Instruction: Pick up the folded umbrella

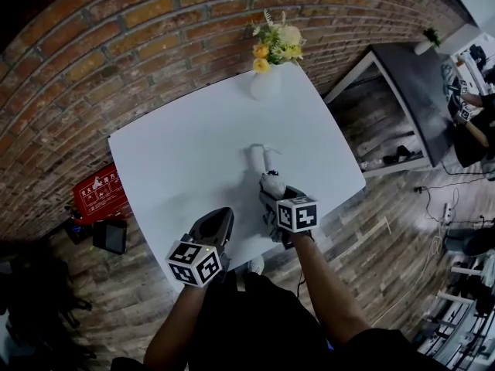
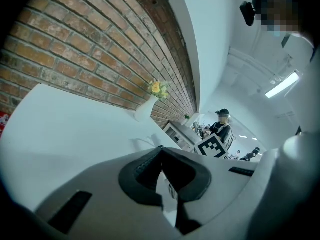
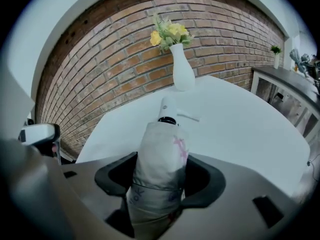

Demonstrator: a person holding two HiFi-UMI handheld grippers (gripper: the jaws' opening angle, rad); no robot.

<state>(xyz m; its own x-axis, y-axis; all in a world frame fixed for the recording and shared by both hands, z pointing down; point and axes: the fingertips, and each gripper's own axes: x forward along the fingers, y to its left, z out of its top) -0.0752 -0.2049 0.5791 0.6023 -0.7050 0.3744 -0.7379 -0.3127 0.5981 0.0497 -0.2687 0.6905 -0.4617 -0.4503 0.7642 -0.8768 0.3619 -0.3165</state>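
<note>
right gripper (image 3: 161, 180): jaws are clamped on the folded umbrella (image 3: 161, 151) at lower centre of its view | umbrella: its handle end is pointed up-frame toward the white vase (image 3: 182, 69), above the white table (image 1: 178, 153) | left gripper (image 2: 163, 183): jaws are seen together, nothing between them

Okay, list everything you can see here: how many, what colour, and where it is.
folded umbrella: one, pale grey, near side of table
table: one, white, centre
vase: one, white, table's far edge by brick wall
flowers: one bunch, yellow, in vase
box: one, red, floor left of table
desk: one, dark top, right of table
left gripper: one, grey, jaws together, empty
right gripper: one, grey, shut on folded umbrella
</note>
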